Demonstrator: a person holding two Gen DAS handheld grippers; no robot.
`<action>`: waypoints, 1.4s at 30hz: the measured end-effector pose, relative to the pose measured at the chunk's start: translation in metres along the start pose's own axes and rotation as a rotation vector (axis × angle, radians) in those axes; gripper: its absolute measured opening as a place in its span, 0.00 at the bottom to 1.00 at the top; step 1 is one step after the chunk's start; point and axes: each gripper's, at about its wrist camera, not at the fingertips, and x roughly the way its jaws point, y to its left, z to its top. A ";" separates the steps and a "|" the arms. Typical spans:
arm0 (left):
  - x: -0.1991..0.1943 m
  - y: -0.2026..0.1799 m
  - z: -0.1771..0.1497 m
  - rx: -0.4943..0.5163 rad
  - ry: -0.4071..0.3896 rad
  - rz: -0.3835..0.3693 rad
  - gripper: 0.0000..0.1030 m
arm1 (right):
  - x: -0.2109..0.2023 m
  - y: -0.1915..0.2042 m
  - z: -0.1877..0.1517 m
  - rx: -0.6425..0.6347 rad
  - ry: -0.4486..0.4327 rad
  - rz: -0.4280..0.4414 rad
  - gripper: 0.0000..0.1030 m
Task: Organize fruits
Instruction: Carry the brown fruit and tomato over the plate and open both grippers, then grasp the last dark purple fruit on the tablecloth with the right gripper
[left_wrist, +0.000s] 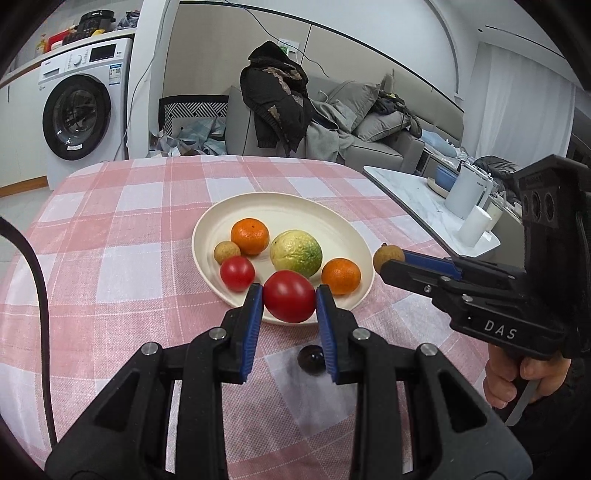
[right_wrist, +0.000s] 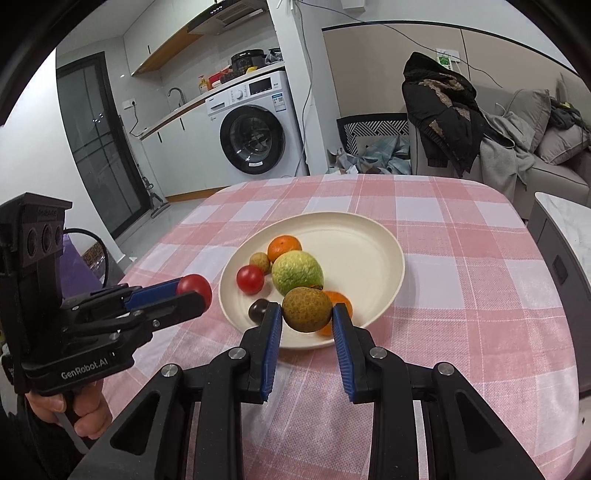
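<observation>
Checked-cloth counter (left_wrist: 122, 221) | left claw (left_wrist: 289, 295) pinches tomato (left_wrist: 289, 295), right claw (right_wrist: 307, 312) pinches longan (right_wrist: 307, 309) | step: carrying | next: release onto plate (left_wrist: 291, 206)

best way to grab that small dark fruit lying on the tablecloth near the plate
Grip the dark fruit across its widest middle, coming straight down from above. It is small, round and glossy, lying loose on the cloth beside the plate rim, so a low side approach would likely roll it. Both grippers are full: left gripper holds a tomato, right gripper a brown fruit.
</observation>
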 end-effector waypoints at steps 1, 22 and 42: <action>0.002 0.000 0.001 0.001 0.000 0.001 0.25 | 0.000 -0.001 0.001 0.005 -0.002 -0.001 0.28; 0.050 0.003 0.015 0.008 0.042 0.043 0.25 | 0.039 -0.026 0.008 0.082 0.030 -0.057 0.29; 0.004 -0.002 0.000 0.071 -0.019 0.124 0.84 | -0.005 -0.021 -0.010 0.046 -0.029 -0.096 0.98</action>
